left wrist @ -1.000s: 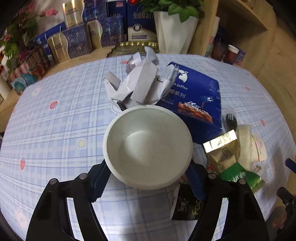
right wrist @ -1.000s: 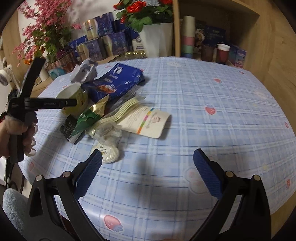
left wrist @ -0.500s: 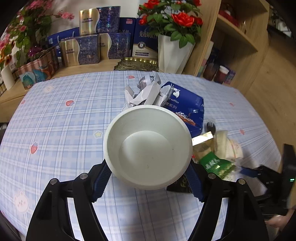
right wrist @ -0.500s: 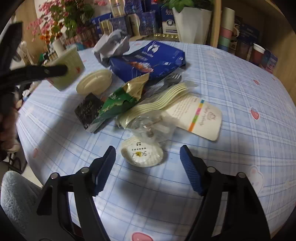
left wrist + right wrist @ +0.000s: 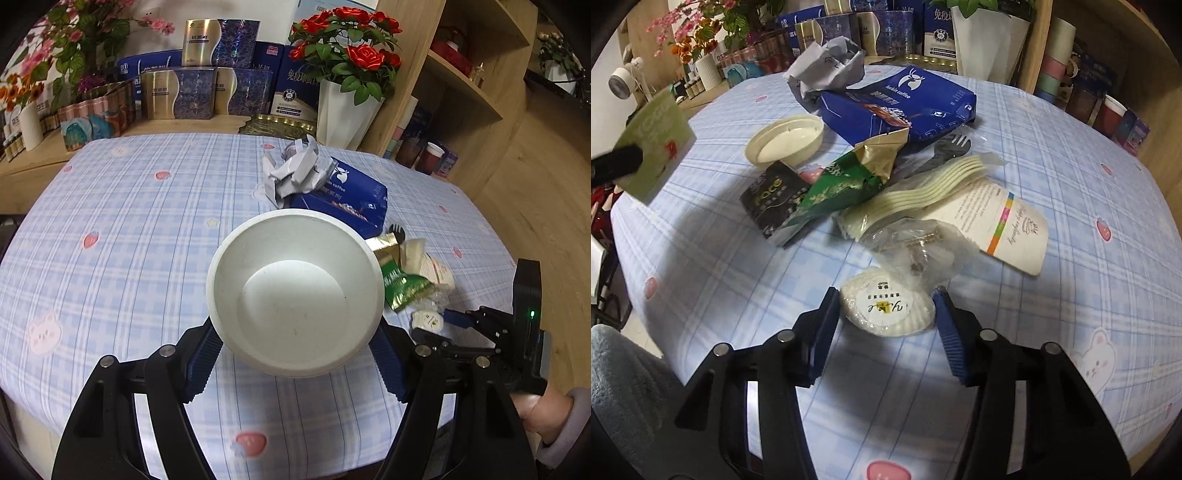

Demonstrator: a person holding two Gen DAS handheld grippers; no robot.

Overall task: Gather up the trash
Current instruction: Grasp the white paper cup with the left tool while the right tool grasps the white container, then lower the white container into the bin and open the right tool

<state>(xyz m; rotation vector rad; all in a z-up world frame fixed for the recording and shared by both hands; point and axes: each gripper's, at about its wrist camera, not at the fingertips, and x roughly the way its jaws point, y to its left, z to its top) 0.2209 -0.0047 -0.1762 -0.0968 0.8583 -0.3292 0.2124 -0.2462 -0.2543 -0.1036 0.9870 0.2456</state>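
At the centre of the left wrist view we see the left gripper (image 5: 295, 354) clamped on a white paper cup with a green printed wall (image 5: 295, 291), held in the air above the blue checked tablecloth (image 5: 140, 221). Low in the right wrist view, the right gripper (image 5: 884, 314) brackets a small round white pleated soap packet (image 5: 886, 308); its blue pads appear to sit just beside the packet, though we cannot tell whether they touch. The packet lies at the near edge of a trash pile that includes a blue coffee bag (image 5: 905, 107) and a green and gold foil pouch (image 5: 849, 177).
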